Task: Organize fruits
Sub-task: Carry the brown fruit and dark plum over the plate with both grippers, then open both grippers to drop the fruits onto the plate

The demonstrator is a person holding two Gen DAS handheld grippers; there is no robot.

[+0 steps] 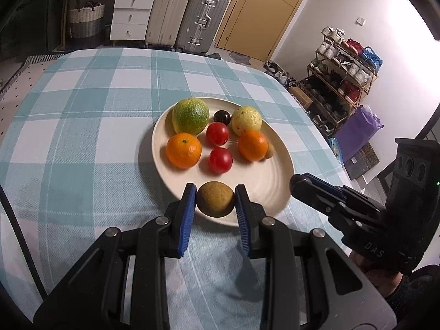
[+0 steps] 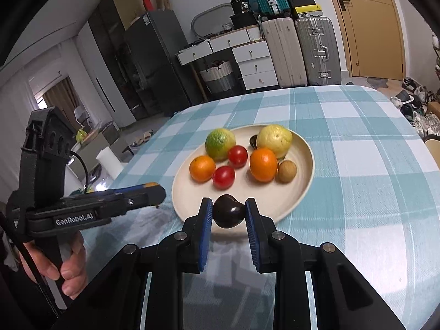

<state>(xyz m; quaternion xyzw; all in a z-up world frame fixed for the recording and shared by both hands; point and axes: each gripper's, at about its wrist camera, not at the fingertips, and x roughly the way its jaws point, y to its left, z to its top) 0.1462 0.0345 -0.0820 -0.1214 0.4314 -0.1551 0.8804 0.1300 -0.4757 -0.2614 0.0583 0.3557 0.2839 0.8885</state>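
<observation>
1. Indoor light is falling from above, leaving soft shadows under the fruit on the plate.
2. Glare is washing out the far right wall.
3. Fisheye distortion is bending the edges, and dark vignetting is ringing both views.

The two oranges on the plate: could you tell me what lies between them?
Two red tomatoes lie between the oranges, clearest in the left wrist view.

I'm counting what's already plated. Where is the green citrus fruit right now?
The green citrus fruit sits at the plate's far left in the left wrist view, just behind an orange and left of a small dark fruit.
</observation>
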